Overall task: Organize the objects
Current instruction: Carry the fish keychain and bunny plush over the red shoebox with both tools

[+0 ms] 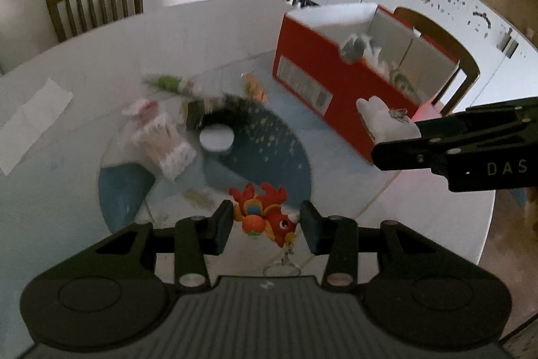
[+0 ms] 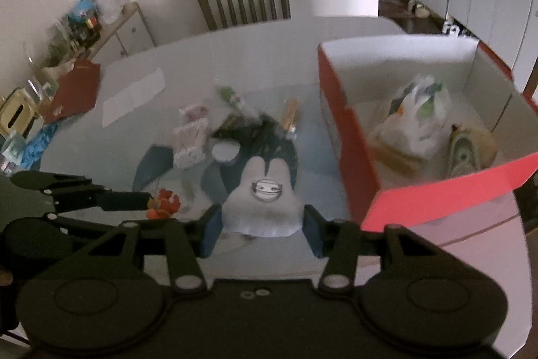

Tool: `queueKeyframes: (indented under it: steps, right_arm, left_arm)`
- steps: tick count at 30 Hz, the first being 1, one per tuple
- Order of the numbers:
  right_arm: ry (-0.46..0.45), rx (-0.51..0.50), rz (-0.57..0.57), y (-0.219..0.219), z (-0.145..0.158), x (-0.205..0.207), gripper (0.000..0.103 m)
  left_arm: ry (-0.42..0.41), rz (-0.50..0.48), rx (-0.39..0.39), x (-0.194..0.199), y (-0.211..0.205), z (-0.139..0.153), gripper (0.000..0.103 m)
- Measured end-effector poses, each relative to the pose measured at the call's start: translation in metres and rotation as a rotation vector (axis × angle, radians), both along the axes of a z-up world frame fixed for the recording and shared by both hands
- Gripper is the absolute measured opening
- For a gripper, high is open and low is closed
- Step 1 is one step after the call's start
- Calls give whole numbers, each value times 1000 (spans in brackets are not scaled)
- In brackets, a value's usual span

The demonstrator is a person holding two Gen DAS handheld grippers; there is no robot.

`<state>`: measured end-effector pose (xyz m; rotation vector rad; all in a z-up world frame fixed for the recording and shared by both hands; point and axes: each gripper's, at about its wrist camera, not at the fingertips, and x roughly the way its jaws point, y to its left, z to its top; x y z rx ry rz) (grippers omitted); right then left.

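Carry step: my left claw [image 1: 266, 226] pinches the red toy [image 1: 265, 214], my right claw [image 2: 263, 232] pinches the white plush [image 2: 262, 201], both above the worktop [image 1: 84, 90]; next, move over the box [image 2: 353, 137] and release.

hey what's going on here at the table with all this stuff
A person is tidying small items off a white table with a gripper in each hand. The left gripper is shut on a red and orange toy charm. The right gripper is shut on a white bunny-eared plush. A red box beside them already holds a plastic bag and other things. More small packets remain on the table.
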<state>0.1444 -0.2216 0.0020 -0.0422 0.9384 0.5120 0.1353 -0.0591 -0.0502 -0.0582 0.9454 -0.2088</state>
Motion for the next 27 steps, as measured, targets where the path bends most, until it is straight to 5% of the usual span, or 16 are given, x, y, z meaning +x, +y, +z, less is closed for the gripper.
queueKeyframes:
  steps: [27]
  right_arm:
    - [-78, 33, 1, -132, 31, 76, 50]
  left_arm:
    - [-153, -36, 48, 96, -133, 71, 42]
